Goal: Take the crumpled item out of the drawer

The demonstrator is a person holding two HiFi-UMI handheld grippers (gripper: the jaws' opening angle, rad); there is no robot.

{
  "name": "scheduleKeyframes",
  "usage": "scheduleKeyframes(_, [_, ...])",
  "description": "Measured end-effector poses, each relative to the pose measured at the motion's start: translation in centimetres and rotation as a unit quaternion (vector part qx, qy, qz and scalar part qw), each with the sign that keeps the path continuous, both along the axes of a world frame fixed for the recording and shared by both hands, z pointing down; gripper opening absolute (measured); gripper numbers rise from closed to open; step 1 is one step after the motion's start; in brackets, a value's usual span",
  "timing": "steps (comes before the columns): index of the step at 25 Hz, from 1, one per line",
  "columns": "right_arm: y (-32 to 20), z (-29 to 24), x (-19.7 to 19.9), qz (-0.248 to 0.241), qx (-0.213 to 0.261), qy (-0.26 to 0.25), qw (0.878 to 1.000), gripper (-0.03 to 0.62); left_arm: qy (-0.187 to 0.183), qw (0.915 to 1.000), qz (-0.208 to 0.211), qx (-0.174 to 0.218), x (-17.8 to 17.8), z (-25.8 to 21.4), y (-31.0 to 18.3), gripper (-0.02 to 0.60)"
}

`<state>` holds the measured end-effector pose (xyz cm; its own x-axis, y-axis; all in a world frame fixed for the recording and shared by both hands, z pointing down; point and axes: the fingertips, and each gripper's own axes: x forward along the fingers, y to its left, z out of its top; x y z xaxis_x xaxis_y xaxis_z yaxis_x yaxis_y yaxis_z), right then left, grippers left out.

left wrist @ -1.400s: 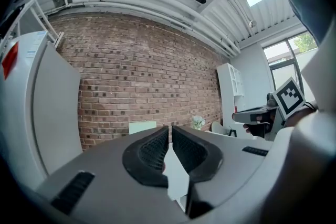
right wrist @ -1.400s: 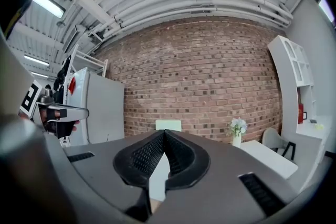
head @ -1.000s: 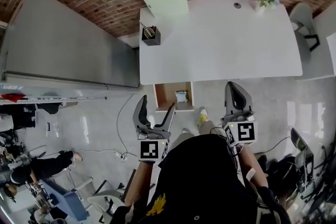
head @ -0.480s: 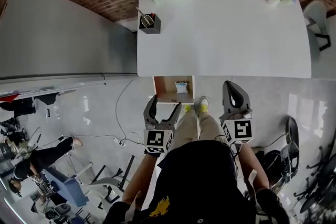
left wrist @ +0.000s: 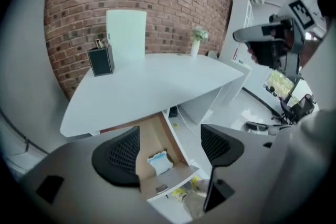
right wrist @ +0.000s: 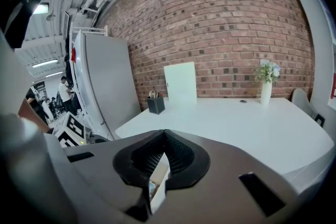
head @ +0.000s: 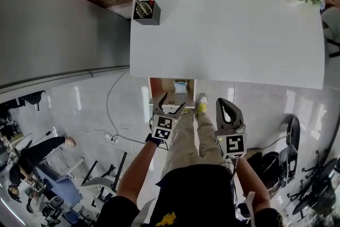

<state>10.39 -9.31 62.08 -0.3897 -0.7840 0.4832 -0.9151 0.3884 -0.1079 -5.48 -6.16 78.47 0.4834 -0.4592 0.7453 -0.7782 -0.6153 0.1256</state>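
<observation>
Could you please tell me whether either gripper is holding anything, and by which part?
Nothing is held. The left gripper is open, pointed at the crumpled item in the drawer but clear of it; the right gripper is shut, empty.

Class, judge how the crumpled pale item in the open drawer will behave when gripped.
The crumpled item looks creased and thin, so it will probably squash and flop rather than stay stiff. It seems light for its size, so it should lift easily. Lying loose in the drawer, it may slide if pushed.
</observation>
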Motion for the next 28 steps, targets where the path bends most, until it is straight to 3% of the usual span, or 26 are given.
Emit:
scheduleKeyframes(8, [1.5,6.9,-4.6,-0.045,-0.04,0.009,0.998,0.028,-0.032,0.9938,0.009,-0.106,-0.3,15.3,-0.7,0.377])
scheduleKeyframes(12, [2.0,9.1,-5.6,-0.044,-0.055,0.0,0.998,0.028,-0.011,0.9821,-0.05,-0.181,-0.8,21.1,-1.5,0.377])
scheduleKeyframes(15, [2.0,10.8,-5.4,-0.038,-0.069,0.002,0.997,0.028,-0.033,0.9728,-0.077,-0.216,-1.7,23.9,-2.4,0.377])
scheduleKeyframes(20, [0.9,14.5,-3.9,0.005,-0.094,0.016,0.995,0.028,-0.05,0.9641,-0.071,-0.251,-1.2,28.7,-2.2,0.377])
scheduleKeyframes(24, [0.0,17.4,-3.2,0.039,-0.113,0.014,0.993,0.028,-0.066,0.9481,-0.073,-0.302,-0.7,30.7,-0.8,0.377])
scheduleKeyframes(27, [-0.3,18.4,-2.3,0.05,-0.123,0.016,0.991,0.028,-0.108,0.9351,-0.072,-0.33,-0.6,32.2,0.5,0.375])
scheduleKeyframes(28, [-0.4,18.4,-2.2,0.05,-0.124,0.017,0.991,0.028,-0.107,0.9339,-0.068,-0.334,0.0,33.2,1.1,0.338])
